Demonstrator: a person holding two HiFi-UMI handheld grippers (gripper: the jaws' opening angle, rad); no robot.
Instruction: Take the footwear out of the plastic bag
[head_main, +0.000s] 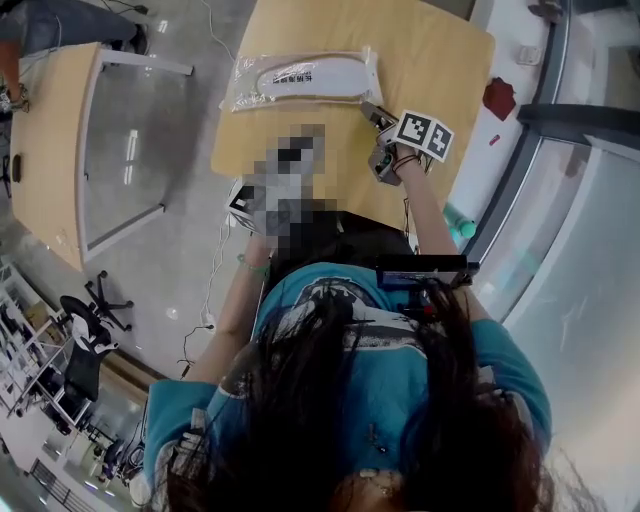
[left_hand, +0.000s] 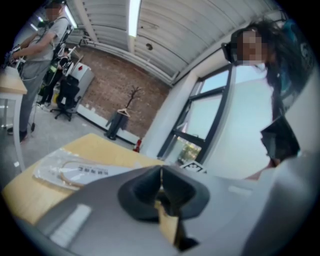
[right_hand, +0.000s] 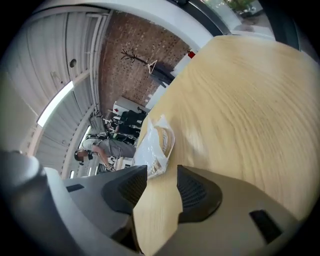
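Note:
A clear plastic bag (head_main: 300, 78) with pale footwear inside lies flat near the far edge of the wooden table (head_main: 440, 60). My right gripper (head_main: 375, 115) hovers over the table just right of the bag's end, its jaws open with only bare tabletop between them (right_hand: 161, 187). The bag (right_hand: 157, 145) lies a little ahead of those jaws, apart from them. My left gripper (left_hand: 161, 182) is shut with nothing in it and sits off the table's near left corner. From there the bag (left_hand: 75, 172) lies ahead to the left. In the head view a blur patch mostly hides this gripper.
A second wooden table (head_main: 50, 150) stands at the left across grey floor, with a person (head_main: 40, 30) beside it. A dark office chair (head_main: 85, 320) is at the lower left. Window frames (head_main: 540, 150) run along the right, near a red object (head_main: 498, 98).

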